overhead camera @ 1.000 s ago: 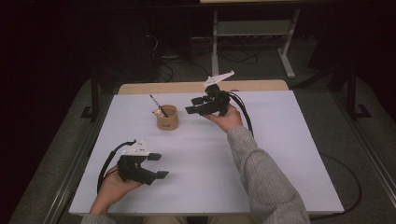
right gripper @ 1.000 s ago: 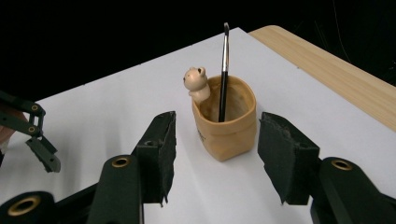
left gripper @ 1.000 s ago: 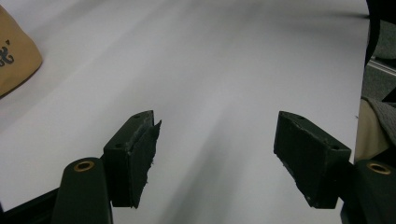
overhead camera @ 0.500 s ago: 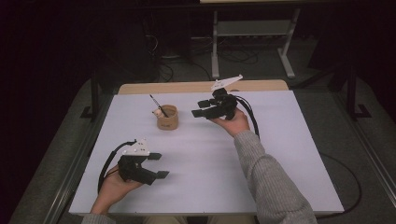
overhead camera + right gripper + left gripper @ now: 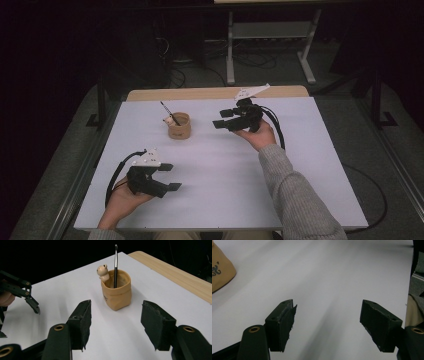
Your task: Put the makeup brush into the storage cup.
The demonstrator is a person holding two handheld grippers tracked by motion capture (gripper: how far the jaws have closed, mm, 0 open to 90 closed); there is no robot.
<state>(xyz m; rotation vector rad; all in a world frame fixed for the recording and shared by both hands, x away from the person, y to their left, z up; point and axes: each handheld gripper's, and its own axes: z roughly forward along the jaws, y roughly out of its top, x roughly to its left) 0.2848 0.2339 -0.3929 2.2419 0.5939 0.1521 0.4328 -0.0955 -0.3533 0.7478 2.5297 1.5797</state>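
- Pouch holder (image 5: 179,126), a small tan soft-sided pot, stands upright on the white table (image 5: 300,190) toward its far left part, near the bare wooden strip (image 5: 210,93) at the far edge.
- Inside it a thin dark brush (image 5: 115,265) leans handle-up, and a little bear figure (image 5: 103,272) sits at the rim; the pot's walls prop both, by my judgement.
- Right gripper (image 5: 224,118) hovers level above the table, pointed at the pot but apart from it. Its jaws have just been opening and stand spread with nothing between them, the pot framed in the gap, which reads as lining up for a grasp.
- Left gripper (image 5: 170,176) rests low at the near left, well apart from the pot, jaws spread wide over bare table, apparently idle.
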